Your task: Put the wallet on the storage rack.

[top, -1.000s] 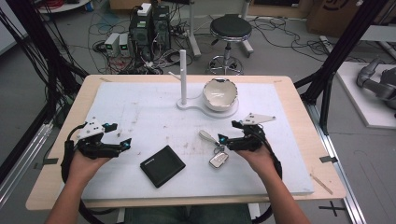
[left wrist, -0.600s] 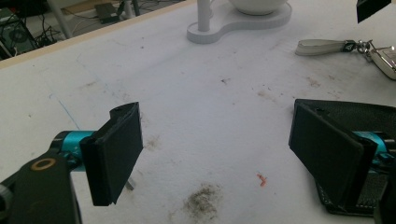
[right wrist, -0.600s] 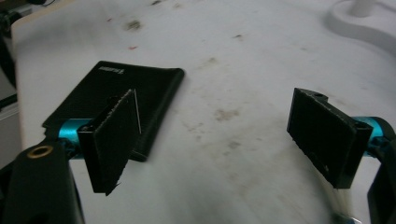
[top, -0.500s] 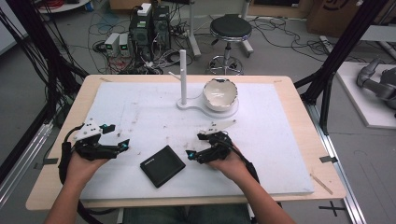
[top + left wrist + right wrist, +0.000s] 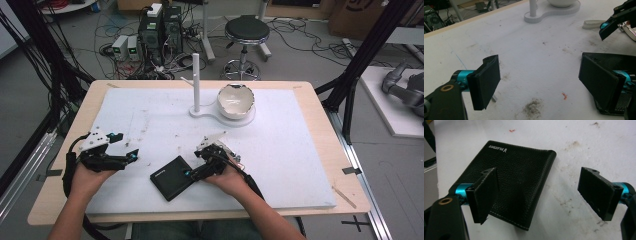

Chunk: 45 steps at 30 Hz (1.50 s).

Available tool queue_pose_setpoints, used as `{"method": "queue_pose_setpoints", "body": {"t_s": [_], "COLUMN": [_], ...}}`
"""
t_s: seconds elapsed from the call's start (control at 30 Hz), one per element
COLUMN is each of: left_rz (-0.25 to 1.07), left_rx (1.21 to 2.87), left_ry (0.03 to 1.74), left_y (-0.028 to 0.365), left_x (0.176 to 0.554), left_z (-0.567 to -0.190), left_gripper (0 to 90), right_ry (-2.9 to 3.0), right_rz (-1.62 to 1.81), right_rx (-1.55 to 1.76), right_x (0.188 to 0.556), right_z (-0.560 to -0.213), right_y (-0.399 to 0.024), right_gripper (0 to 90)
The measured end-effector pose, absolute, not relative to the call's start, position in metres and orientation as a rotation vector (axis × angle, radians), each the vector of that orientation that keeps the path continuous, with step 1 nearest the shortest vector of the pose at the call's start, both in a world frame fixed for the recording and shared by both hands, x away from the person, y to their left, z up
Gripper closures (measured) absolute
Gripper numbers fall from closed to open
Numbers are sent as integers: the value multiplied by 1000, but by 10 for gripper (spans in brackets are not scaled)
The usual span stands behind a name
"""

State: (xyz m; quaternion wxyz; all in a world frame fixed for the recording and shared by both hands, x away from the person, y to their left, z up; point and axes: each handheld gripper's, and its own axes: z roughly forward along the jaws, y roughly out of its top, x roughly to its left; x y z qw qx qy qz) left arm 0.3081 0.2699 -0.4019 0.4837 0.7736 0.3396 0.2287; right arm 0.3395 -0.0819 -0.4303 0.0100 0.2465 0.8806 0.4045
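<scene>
On the desk: a white, scuffed sheet [image 5: 280,150] covers the wooden top.
Wallet [image 5: 172,177]: black grained leather, flat, rectangular, pale stitching, small white logo; near the front edge, centre.
Right tool [image 5: 194,173]: jaws spread wide, one over the wallet, gripping nothing.
Left tool [image 5: 131,159]: released, jaws apart over bare sheet, left of the wallet.
Bowl [image 5: 235,100]: white, round, on a stand.
Hard to read: shiny items beside the right hand, half hidden.

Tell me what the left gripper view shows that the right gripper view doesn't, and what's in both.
The left gripper view alone has the white stand, the bowl's underside and the right gripper arriving open. The right gripper view alone has the wallet's printed logo and stitched edge. Both share the black wallet and the stained white mat.
</scene>
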Motion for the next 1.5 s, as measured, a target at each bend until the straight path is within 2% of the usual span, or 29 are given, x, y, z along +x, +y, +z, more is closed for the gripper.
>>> {"method": "queue_pose_setpoints", "body": {"t_s": [0.13,0.17,0.3,0.43,0.63,0.67,0.7,0.77,0.87,1.2,1.5], "left_rz": [558,558,562,561,563,560,560,562,563,560,558], "left_rx": [1882,1882,1883,1885,1898,1902,1902,1912,1911,1898,1889], "left_ry": [827,828,828,821,816,815,815,811,809,807,811], "left_y": [271,271,270,269,267,266,266,265,265,266,266], "left_x": [307,307,307,307,307,307,307,307,307,308,308], "left_z": [-402,-402,-401,-401,-401,-402,-402,-402,-402,-402,-402], "left_gripper": [175,175,175,174,175,175,175,175,175,175,175], "right_ry": [2774,2792,2827,2886,2899,2905,2905,2895,2884,2795,2556], "right_rz": [1228,1198,1141,1172,1181,1176,1176,1180,1183,1276,1405], "right_rx": [814,804,798,746,771,776,776,775,754,717,813], "right_x": [342,342,342,341,340,340,340,340,339,336,347], "right_z": [-435,-437,-442,-440,-440,-438,-438,-436,-434,-419,-387], "right_y": [-77,-74,-69,-71,-71,-72,-72,-75,-75,-84,-129], "right_gripper": [185,259,276,503,608,692,692,794,839,854,854]}}
